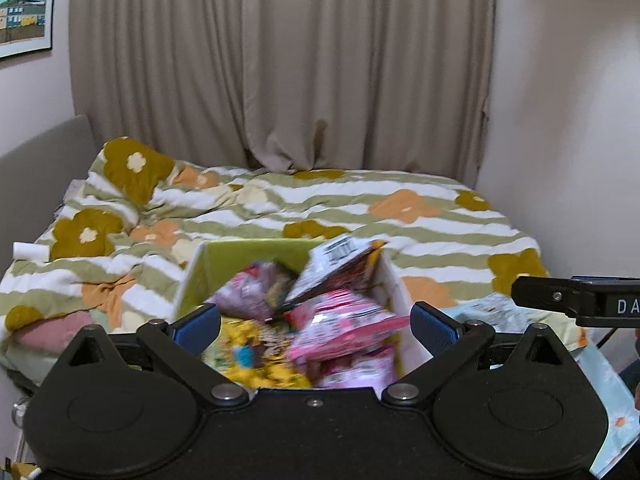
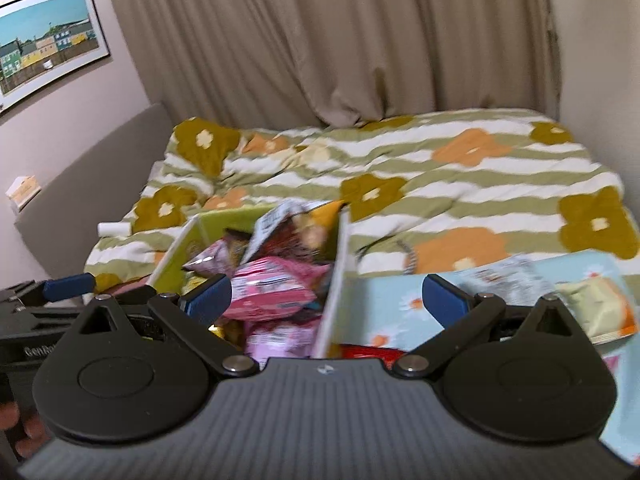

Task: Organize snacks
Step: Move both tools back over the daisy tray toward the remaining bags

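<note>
Snacks [image 1: 344, 328] fill the box [image 1: 192, 280] on the bed [image 1: 420, 200]; more lie right of it, probably awaiting sorting. Left gripper [image 1: 316, 326] and right gripper [image 2: 326, 300] gape, holding nothing.

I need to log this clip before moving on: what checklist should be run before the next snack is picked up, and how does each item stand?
1. Left hand-held gripper empty, jaws apart: ok.
2. Right hand-held gripper empty, jaws apart: ok.
3. Green box upright on the bed, top open: ok.
4. Room left in the box: not ok; packets are heaped, and a barcoded packet sticks up above the rim.
5. Snacks waiting outside: ok; a pale packet lies on the light blue cloth to the right of the box.
6. Image sharp enough to read labels: not ok, blurred.
</note>
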The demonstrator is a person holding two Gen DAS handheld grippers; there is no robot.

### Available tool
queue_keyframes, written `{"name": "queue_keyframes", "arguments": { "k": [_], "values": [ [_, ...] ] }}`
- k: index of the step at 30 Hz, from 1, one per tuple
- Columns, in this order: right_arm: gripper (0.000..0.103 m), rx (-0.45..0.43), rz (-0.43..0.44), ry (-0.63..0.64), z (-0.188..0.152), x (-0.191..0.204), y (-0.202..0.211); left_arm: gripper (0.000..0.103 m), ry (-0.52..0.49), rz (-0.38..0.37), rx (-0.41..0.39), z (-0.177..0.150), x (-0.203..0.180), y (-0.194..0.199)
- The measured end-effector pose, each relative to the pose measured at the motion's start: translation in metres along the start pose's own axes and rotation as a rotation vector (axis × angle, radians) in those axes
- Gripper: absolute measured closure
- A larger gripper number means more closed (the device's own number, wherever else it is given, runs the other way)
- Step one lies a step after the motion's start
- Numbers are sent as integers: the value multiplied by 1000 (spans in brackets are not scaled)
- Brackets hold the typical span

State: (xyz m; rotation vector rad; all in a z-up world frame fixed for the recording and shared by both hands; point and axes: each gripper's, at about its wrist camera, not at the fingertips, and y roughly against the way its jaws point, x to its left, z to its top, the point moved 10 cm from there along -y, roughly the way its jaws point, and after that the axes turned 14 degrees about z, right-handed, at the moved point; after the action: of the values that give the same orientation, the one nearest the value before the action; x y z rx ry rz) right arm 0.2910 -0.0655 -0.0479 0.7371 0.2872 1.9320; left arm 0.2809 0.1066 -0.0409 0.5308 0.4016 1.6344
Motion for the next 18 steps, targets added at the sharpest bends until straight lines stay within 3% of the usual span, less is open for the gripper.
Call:
{"name": "queue_keyframes", "arguments": {
  "k": [9, 18],
  "values": [
    [0, -2, -81, 48, 14, -88, 51, 0, -16, -12, 5, 1, -88, 12],
    [0, 53, -108, 90, 6, -179, 61, 0, -26, 70, 97, -35, -159, -3]
  ]
}}
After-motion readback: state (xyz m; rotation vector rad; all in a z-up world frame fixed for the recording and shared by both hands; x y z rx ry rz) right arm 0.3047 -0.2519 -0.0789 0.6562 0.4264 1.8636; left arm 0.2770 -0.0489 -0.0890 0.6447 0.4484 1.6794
